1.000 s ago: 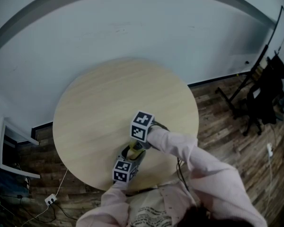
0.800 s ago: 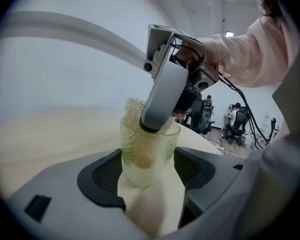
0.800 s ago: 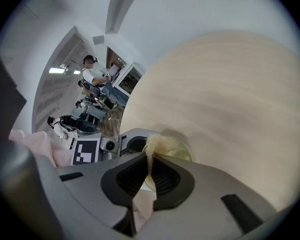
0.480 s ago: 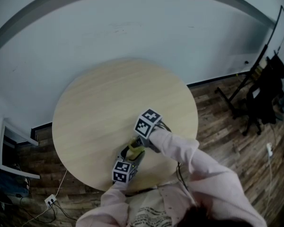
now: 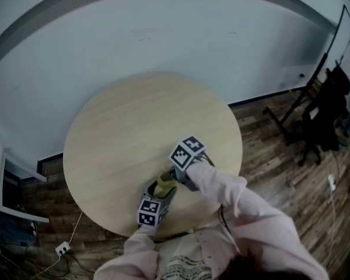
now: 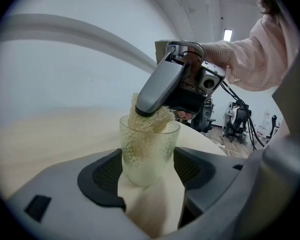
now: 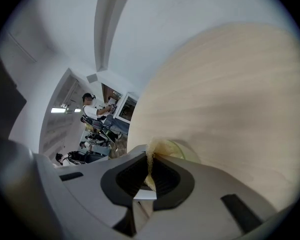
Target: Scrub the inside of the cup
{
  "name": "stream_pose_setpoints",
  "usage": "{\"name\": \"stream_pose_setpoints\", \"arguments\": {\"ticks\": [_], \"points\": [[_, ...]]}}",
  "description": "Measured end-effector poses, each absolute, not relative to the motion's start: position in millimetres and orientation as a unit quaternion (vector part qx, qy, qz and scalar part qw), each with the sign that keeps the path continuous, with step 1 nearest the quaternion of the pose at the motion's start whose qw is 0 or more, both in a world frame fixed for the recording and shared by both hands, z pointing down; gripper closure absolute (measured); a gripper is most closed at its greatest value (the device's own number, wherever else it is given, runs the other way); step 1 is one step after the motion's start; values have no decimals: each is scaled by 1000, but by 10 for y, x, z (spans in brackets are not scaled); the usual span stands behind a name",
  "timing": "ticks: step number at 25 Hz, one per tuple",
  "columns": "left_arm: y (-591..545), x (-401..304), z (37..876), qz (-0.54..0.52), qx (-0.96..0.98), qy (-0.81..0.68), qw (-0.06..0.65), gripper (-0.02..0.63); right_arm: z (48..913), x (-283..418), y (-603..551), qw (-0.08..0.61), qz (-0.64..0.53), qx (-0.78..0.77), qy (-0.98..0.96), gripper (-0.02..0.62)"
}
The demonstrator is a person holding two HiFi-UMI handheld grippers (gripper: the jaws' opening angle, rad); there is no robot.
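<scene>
Rolling noted on the right gripper (image 5: 174, 177): over the last second it has twisted about its own axis, and its marker cube has slid to the right in the head view. Its jaws stay pinched almost together on the yellow mesh scrubber (image 6: 149, 118) stuffed into the cup (image 6: 148, 154). Left gripper (image 6: 149, 176) unchanged, jaws spread wide and clamped on both sides of the cup, which stands on the table (image 5: 128, 127) at lower centre of the head view; judgement: the twist drags mesh round the inner wall, so scrubbing is under way.
</scene>
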State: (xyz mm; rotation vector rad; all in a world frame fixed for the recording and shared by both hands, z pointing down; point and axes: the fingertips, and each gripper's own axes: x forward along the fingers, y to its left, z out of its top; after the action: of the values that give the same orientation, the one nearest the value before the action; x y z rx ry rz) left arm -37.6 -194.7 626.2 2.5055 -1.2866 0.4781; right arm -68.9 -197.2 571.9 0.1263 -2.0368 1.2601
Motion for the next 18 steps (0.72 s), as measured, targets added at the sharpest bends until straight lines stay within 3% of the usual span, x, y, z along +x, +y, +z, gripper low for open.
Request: {"name": "stream_pose_setpoints", "arguments": {"ticks": [18], "points": [[-1945, -447, 6265, 172, 863, -450, 151, 275, 5546, -583, -1958, 285, 530, 33, -798, 575]]}}
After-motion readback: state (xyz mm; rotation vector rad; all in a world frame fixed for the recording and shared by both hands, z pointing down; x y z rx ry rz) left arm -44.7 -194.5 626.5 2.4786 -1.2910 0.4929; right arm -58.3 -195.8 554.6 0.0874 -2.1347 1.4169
